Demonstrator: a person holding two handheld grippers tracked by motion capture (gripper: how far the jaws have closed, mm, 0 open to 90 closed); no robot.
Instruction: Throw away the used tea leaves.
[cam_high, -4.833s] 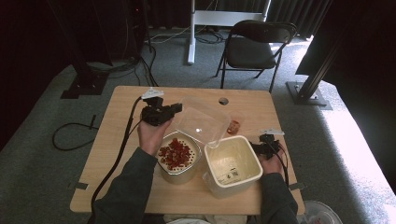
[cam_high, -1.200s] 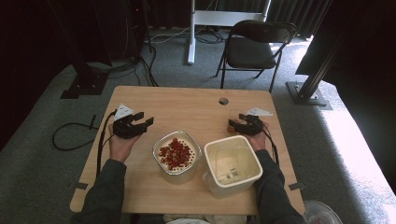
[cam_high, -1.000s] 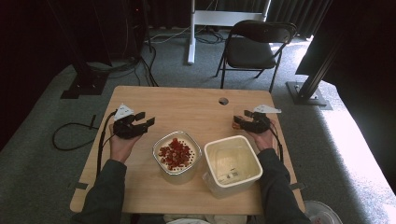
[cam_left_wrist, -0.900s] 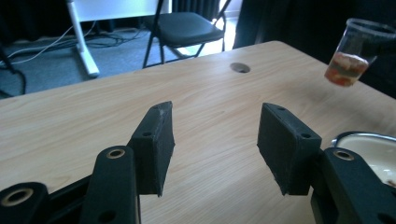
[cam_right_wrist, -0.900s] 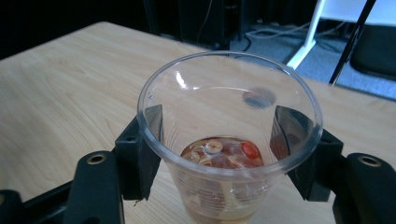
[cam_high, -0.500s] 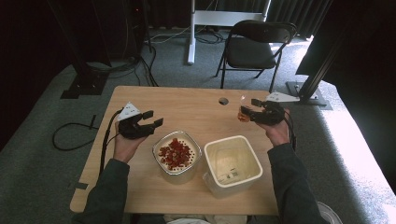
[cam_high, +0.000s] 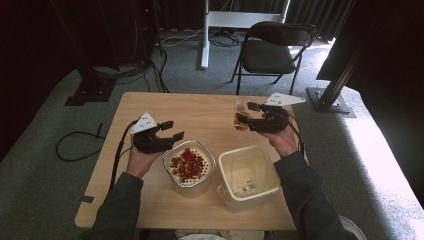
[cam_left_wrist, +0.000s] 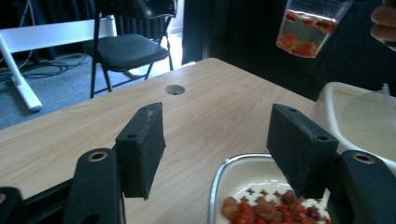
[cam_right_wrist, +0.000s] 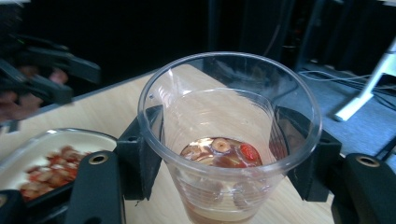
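Our right jaws pinch the clear plastic cup (cam_right_wrist: 229, 140) holding a little liquid and red fruit pieces; it has left the worktop (cam_high: 200, 112) and now hangs above its far right part. Our left gripper (cam_high: 165, 137), jaws just spreading with nothing between, hovers beside the white strainer bowl of red fruit (cam_high: 189, 165). We judge pouring comes next, into it or the empty white tub (cam_high: 248, 176).

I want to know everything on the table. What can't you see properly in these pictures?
- Clear cup: in the right gripper view its bottom is cut off by the lower edge.
- Red pieces in the strainer bowl: too small in the high view, blurred in the left gripper view; what they are is unclear.
- White tub: small marks on its floor, too small in the high view.
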